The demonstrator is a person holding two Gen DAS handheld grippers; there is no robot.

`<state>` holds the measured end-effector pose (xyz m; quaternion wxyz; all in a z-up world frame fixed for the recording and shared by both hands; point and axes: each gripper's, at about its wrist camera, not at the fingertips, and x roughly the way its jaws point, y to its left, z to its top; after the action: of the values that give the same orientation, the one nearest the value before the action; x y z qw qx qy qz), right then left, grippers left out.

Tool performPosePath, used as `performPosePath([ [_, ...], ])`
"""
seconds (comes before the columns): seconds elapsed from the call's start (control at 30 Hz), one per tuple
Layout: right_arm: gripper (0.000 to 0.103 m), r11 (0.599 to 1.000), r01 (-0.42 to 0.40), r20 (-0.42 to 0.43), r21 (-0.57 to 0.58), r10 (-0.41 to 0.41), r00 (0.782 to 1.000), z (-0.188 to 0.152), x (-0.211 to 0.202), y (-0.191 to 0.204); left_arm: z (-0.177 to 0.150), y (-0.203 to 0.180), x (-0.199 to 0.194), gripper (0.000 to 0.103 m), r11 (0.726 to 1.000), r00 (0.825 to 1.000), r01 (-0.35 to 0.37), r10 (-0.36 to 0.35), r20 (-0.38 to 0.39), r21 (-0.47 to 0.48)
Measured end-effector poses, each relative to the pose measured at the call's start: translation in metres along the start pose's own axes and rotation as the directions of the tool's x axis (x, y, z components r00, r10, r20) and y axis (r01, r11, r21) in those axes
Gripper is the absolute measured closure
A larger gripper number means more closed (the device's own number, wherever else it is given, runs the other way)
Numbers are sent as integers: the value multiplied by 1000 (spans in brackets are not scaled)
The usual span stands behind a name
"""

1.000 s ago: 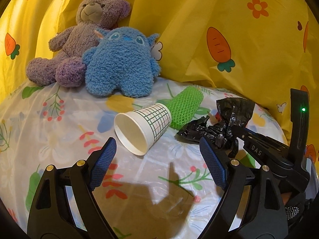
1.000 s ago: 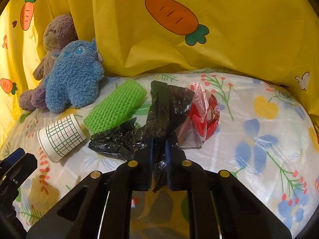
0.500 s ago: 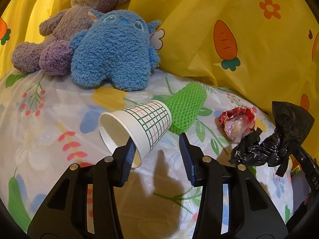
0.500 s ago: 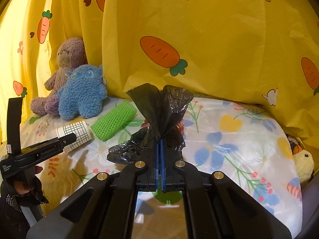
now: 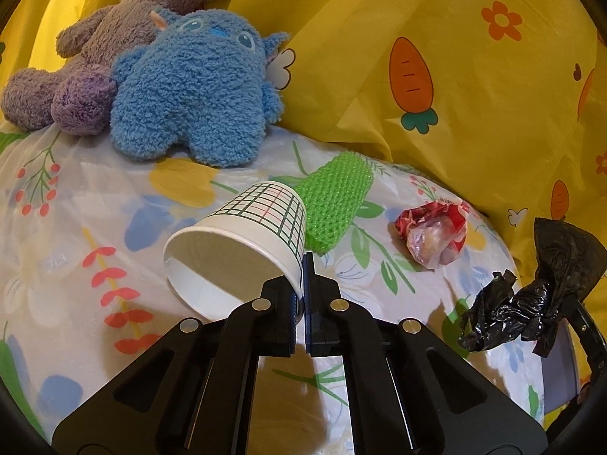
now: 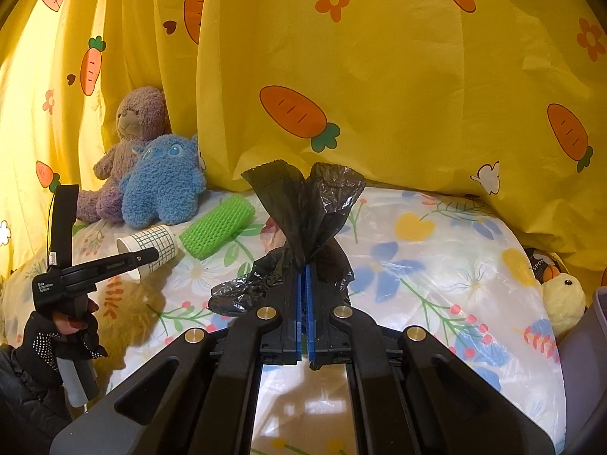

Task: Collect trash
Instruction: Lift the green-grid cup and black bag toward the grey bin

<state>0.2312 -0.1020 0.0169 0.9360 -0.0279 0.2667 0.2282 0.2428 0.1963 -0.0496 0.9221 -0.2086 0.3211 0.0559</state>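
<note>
A white paper cup (image 5: 242, 250) with a green grid print lies on its side on the flowered cloth. My left gripper (image 5: 304, 265) is shut on its rim wall, its jaws closing down with one finger inside the mouth and one outside. My right gripper (image 6: 304, 271) is shut on a crumpled black plastic bag (image 6: 303, 208), which hangs off the surface. From the left wrist that bag (image 5: 531, 303) shows at the right edge. A green foam net sleeve (image 5: 334, 201) lies just behind the cup. A red and clear wrapper (image 5: 432, 231) lies to its right.
A blue plush (image 5: 189, 94) and a purple bear (image 5: 76, 76) sit at the back left against the yellow carrot curtain (image 6: 417, 76). A yellow duck toy (image 6: 561, 295) and a grey container edge (image 6: 595, 341) are at the far right. A gloved hand (image 6: 57, 337) holds the left gripper.
The left gripper's jaws went from wide open to shut on the cup's rim as it moved in. The right gripper lifted the black bag up off the cloth, uncovering the red wrapper.
</note>
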Motion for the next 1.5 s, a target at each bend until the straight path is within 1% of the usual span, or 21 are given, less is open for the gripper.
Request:
performPosePath([
  [0.13, 100, 1000, 8, 11, 3, -8, 1000, -3, -12, 0, -6, -22, -30, 101, 998, 998, 24, -26, 49, 52],
  [0.23, 100, 1000, 20, 23, 0, -20, 1000, -8, -27, 2, -18, -41, -54, 101, 995, 995, 58, -65, 77, 83],
  [0.47, 100, 998, 56, 45, -2, -56, 997, -27, -68, -4, -53, -82, -94, 101, 980, 986, 129, -143, 87, 151],
  [0.6, 100, 997, 80, 53, 12, -80, 995, -42, -88, -9, -71, -102, -111, 101, 966, 978, 174, -193, 83, 193],
  [0.77, 100, 994, 110, 52, 26, -111, 992, -58, -103, -14, -90, -120, -123, 101, 949, 971, 208, -230, 69, 237],
  [0.97, 100, 991, 117, 65, 62, -121, 991, -67, -117, -23, -105, -133, -131, 101, 935, 966, 226, -250, 57, 274],
  [1.5, 100, 989, 123, 91, 77, -130, 987, -72, -132, -31, -114, -149, -139, 101, 918, 958, 256, -283, 46, 303],
])
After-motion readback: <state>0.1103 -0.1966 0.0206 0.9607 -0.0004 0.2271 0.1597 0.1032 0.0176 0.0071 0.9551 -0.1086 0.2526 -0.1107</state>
